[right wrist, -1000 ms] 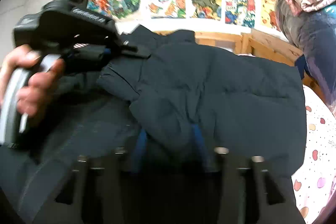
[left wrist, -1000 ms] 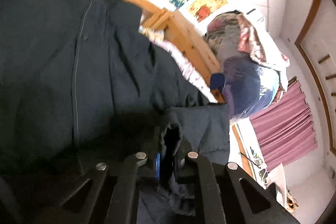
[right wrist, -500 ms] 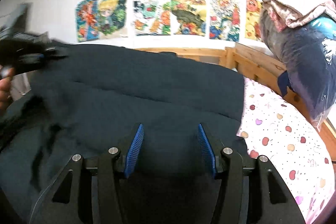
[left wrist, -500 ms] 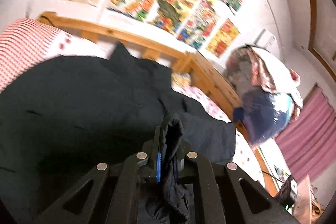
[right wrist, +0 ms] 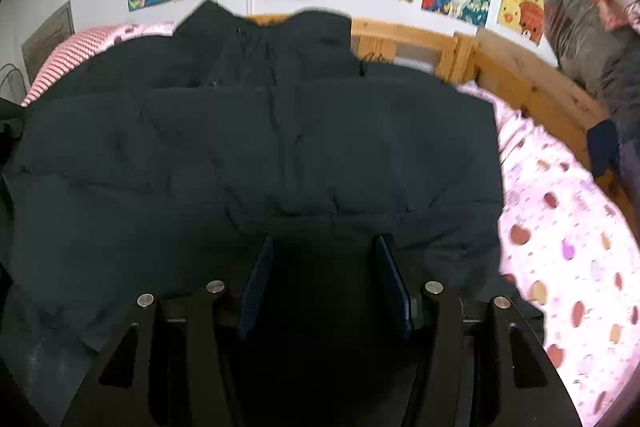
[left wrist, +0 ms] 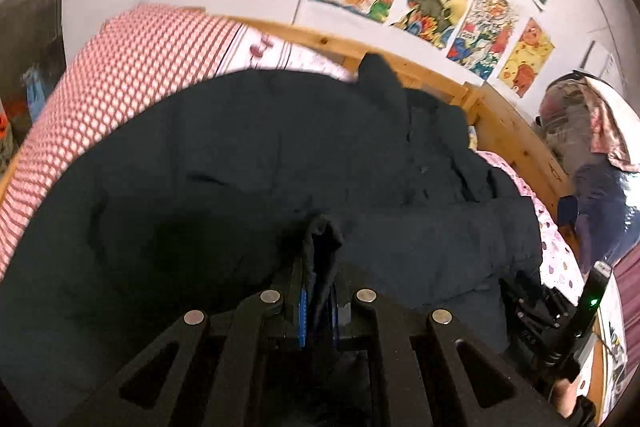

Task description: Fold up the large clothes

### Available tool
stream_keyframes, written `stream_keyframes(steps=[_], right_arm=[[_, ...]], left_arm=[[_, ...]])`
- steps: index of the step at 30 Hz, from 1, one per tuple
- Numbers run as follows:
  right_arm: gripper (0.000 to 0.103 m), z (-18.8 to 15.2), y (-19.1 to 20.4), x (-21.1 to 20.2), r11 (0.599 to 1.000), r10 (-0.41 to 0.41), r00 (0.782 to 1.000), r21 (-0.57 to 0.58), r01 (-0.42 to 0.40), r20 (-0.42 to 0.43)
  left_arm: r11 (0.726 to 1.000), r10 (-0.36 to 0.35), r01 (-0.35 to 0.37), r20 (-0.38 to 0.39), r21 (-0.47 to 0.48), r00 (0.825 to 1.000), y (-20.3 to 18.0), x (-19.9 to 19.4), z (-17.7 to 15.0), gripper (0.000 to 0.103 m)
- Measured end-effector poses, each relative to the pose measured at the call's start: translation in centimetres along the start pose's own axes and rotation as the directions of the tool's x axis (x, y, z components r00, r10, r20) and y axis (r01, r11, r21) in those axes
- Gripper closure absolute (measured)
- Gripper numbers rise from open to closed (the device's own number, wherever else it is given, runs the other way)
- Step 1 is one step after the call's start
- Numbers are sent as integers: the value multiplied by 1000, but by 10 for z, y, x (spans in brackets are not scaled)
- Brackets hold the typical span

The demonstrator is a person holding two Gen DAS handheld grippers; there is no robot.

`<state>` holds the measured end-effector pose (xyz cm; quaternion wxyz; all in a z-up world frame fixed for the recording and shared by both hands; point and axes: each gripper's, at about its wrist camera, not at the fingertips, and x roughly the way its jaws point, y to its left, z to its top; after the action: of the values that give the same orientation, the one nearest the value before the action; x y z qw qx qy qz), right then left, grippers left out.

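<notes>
Dark padded jacket (right wrist: 260, 147) lies spread on the bed (right wrist: 560, 247), collar toward the wooden headboard (right wrist: 408, 39), one flap already laid across the body. Left tongs (left wrist: 318, 291) are clamped on a bunched fold of the jacket near its lower edge; right tongs (right wrist: 324, 283) are spread apart with nothing between them, sitting low over the hem. My read: carry the pinched fold flat and taut across before letting go, and use the right tongs to pin the hem so padding doesn't drag or bunch.
</notes>
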<state>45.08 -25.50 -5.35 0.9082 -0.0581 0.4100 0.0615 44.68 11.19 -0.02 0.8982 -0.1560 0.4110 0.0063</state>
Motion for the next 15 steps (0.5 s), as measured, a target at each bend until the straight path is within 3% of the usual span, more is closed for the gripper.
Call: stream_keyframes(steps=[5, 10, 13, 15], right_arm=[[54, -11, 12, 9, 1000, -13, 1000, -13, 12, -20], [45, -15, 9, -14, 1000, -1, 1000, 15, 1, 26], [42, -15, 12, -33, 1000, 7, 999, 14, -8, 52], [38, -15, 18, -46, 1000, 12, 997, 0, -12, 73]], left_arm=[[999, 48, -48, -21, 18, 999, -3, 19, -1, 94], [1000, -15, 15, -12, -14, 1000, 7, 6, -4, 89], [1000, -20, 20, 0, 2, 1000, 8, -16, -9, 81], [1000, -18, 17, 32, 19, 999, 8, -34, -15, 56]])
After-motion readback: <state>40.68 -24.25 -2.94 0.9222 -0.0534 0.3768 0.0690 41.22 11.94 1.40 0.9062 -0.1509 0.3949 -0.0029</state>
